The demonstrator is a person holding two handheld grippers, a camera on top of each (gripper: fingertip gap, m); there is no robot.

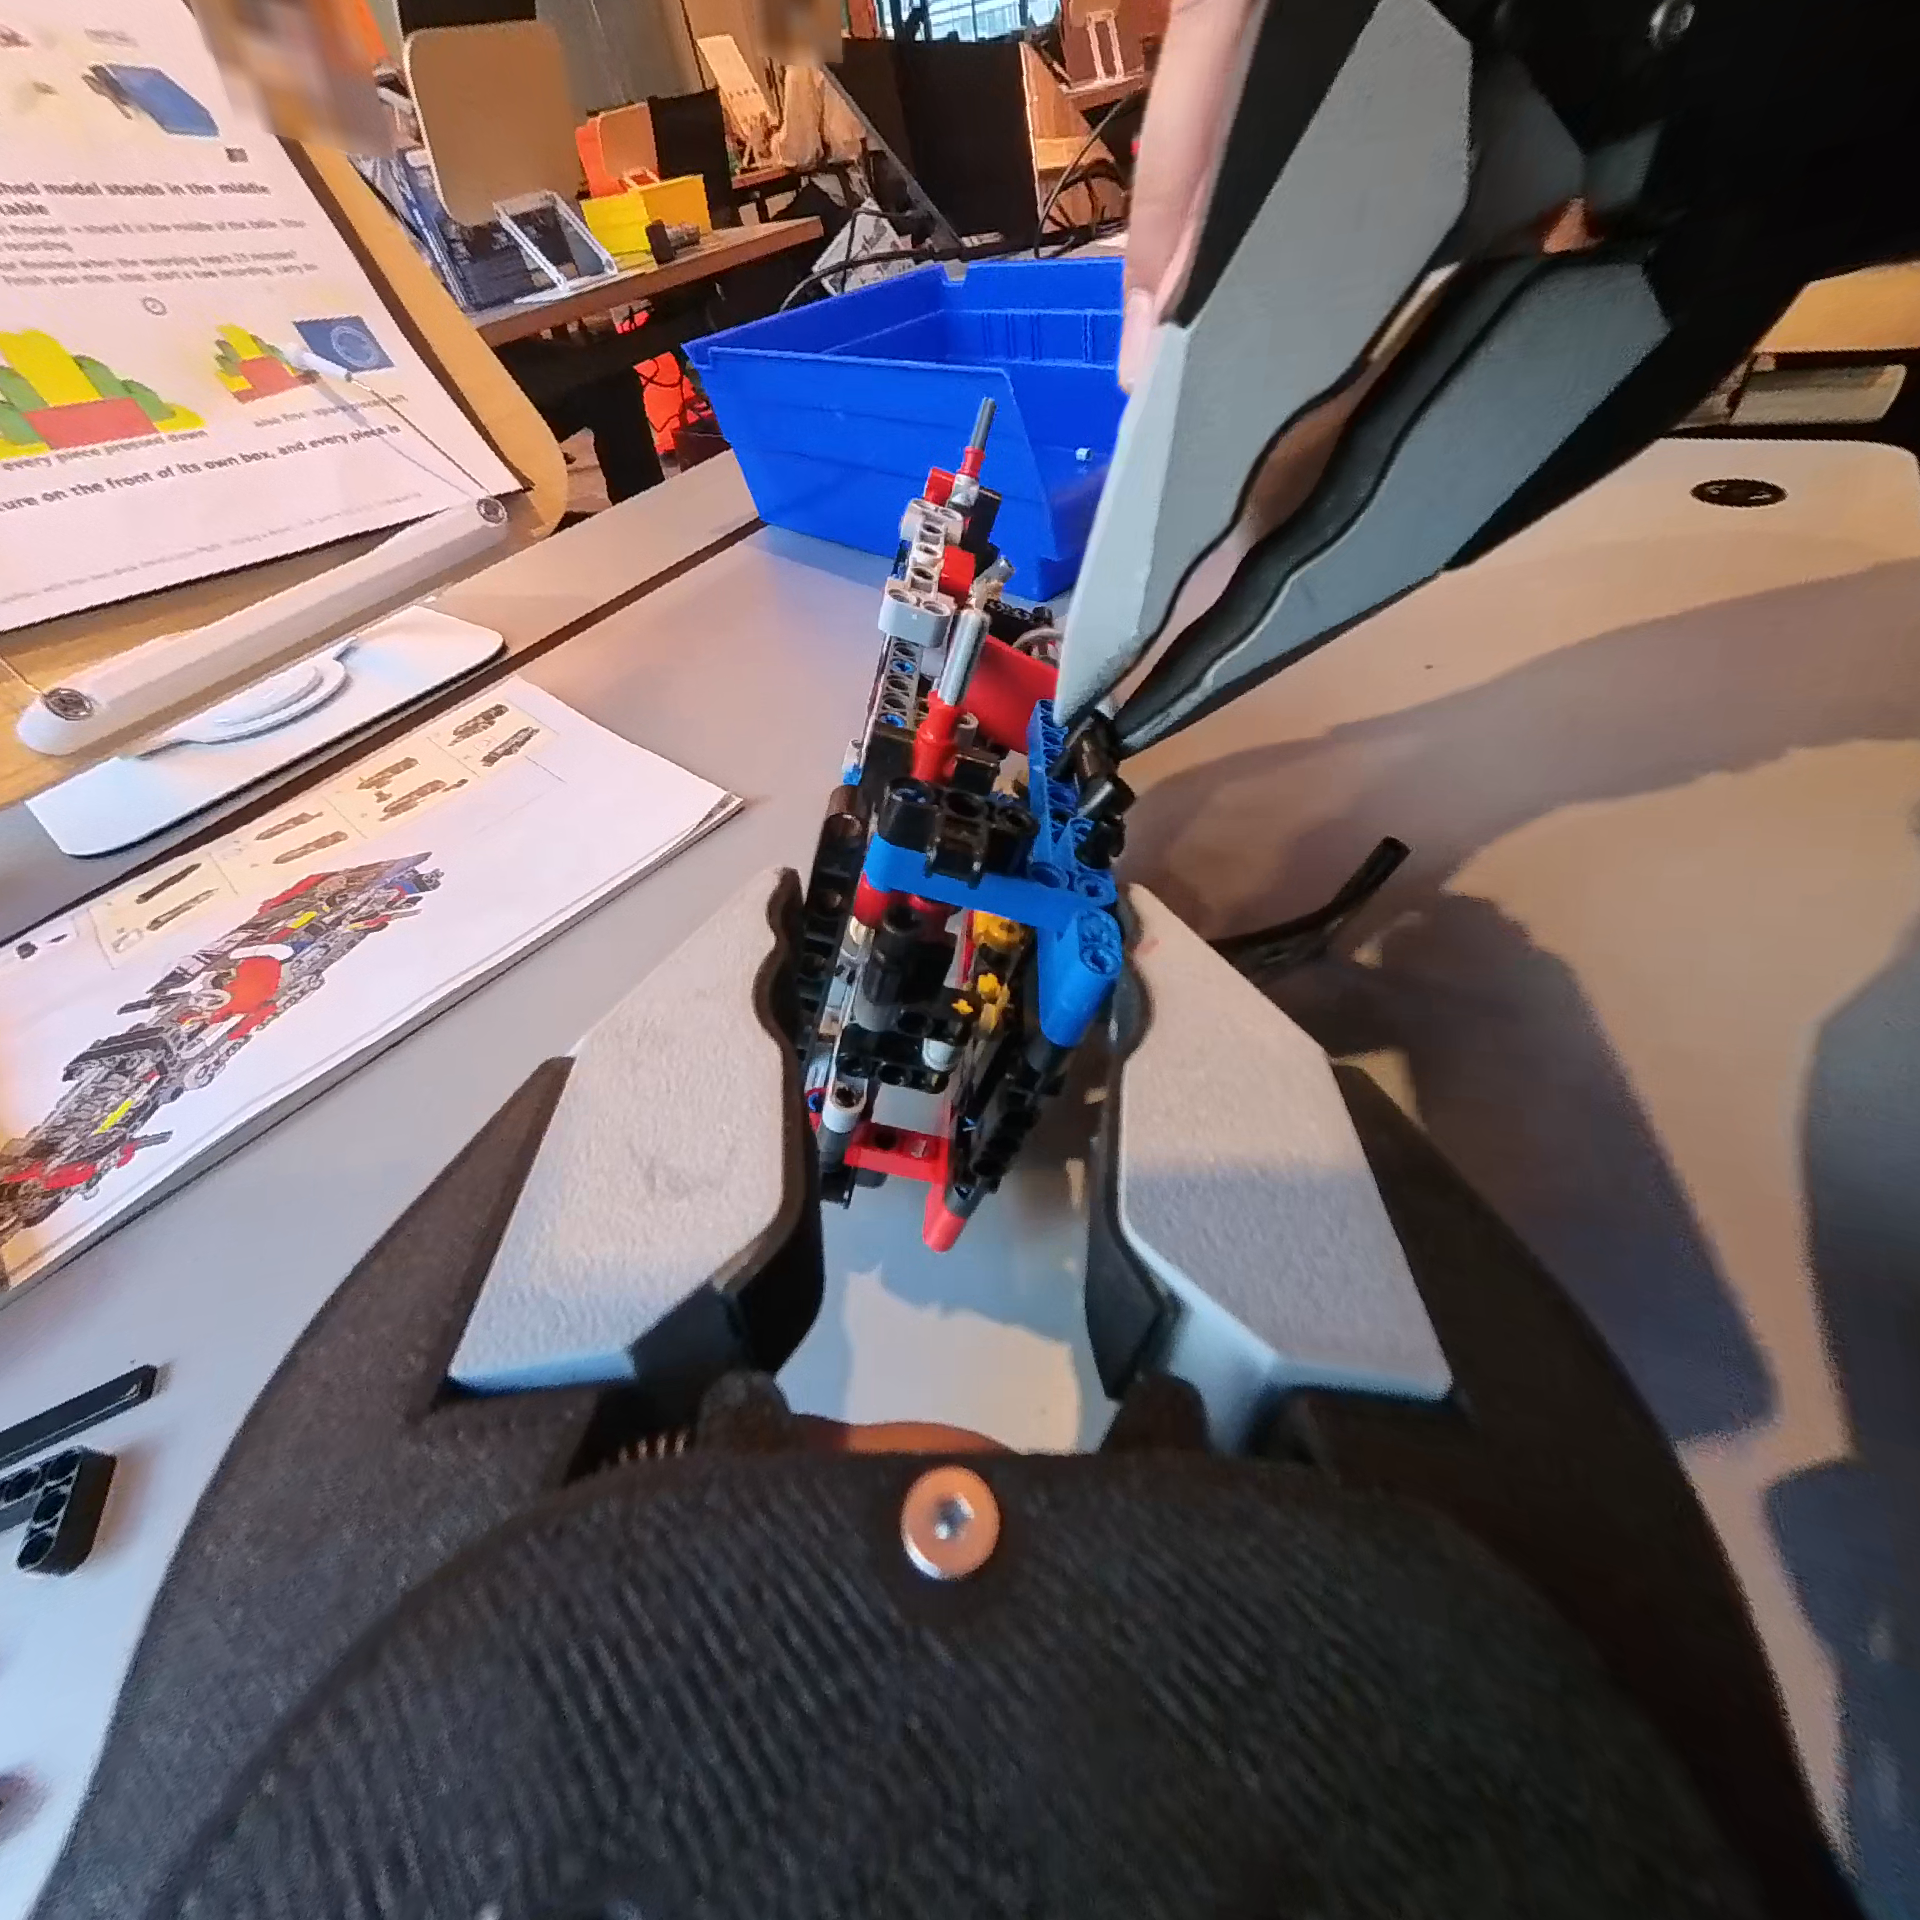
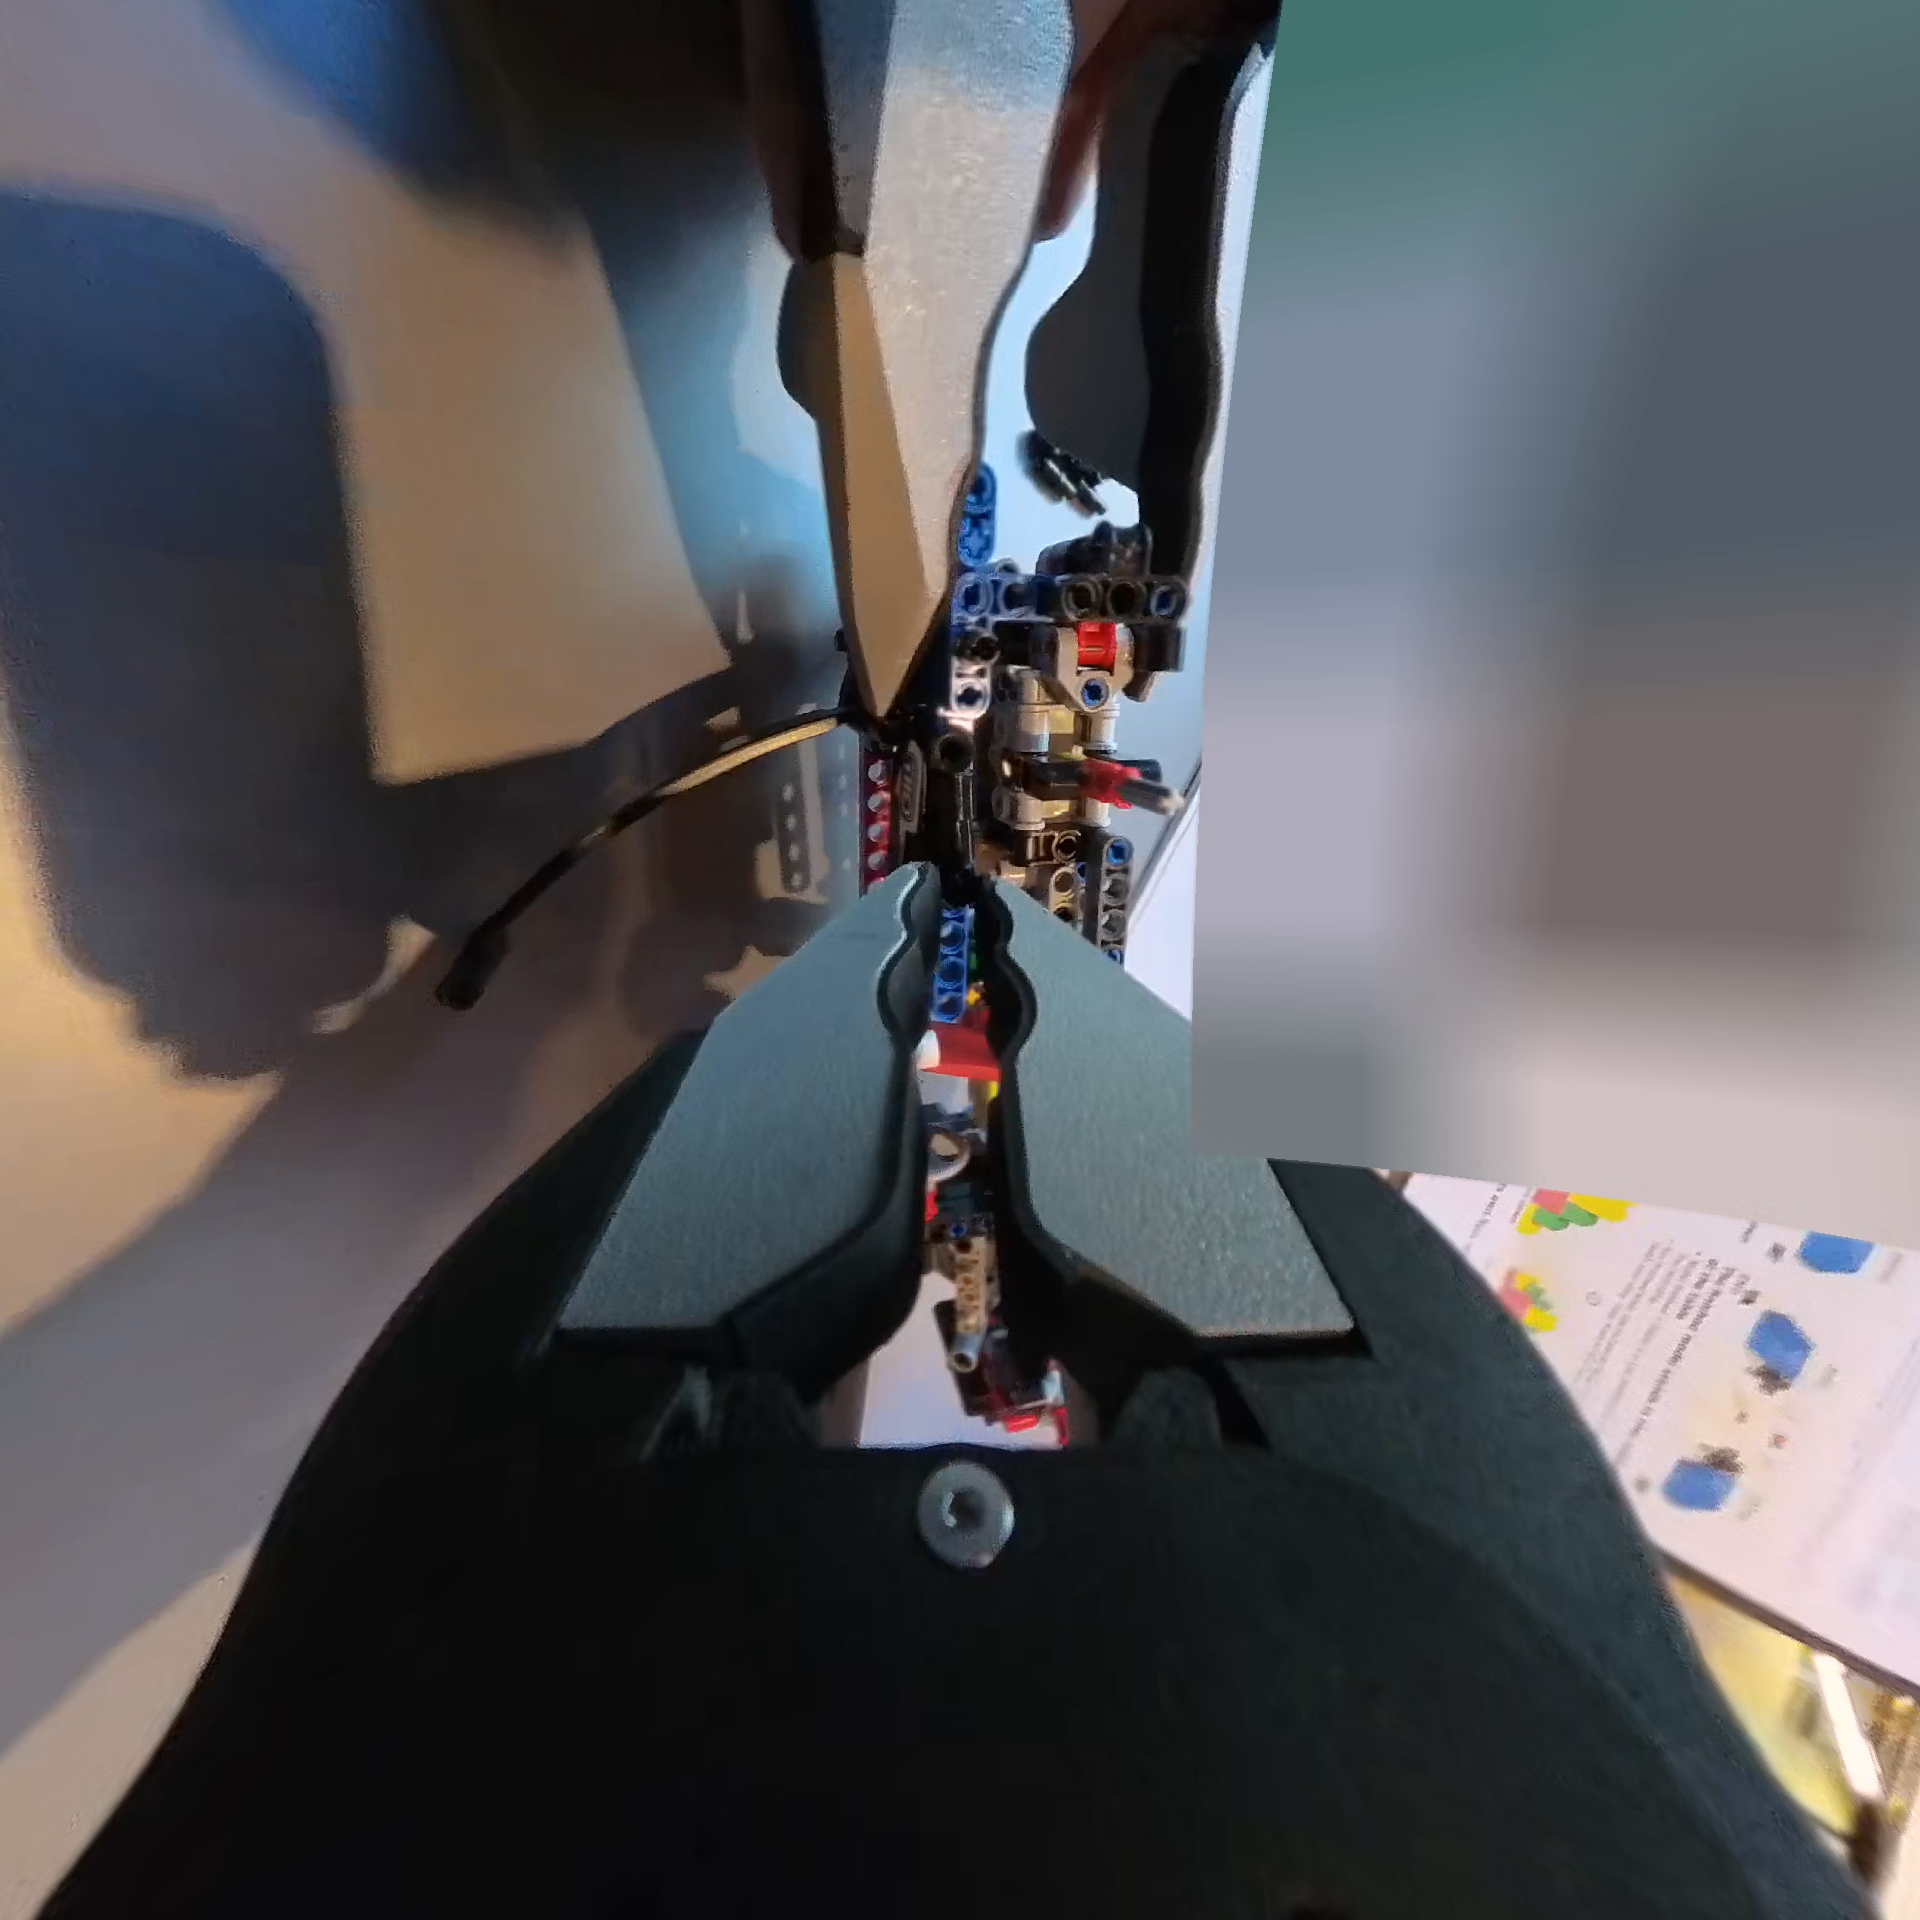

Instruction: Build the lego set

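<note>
**Red, Blue and Black Model Held Between Both Grippers**

Red, blue and black beams make up the partly built lego model [image 1: 940, 914], which stands on end on the grey worktop [image 1: 644, 644]. The left gripper [image 1: 951, 956] clamps the model's lower section, with its jaws closed against the black beam on one side and the blue piece on the other. The right gripper [image 1: 1101, 727] comes down from the upper right; its jaws are nearly together and pinch a small black part at the blue beam on the model's upper right side. In the right wrist view, the right gripper [image 2: 961, 894] shows only a narrow gap at its tips, with the model directly beyond.

An open instruction booklet [image 1: 312, 935] lies on the worktop to the left of the model. A blue bin [image 1: 894, 416] stands behind the model. Loose black beams [image 1: 52, 1496] lie at the near left edge.
</note>
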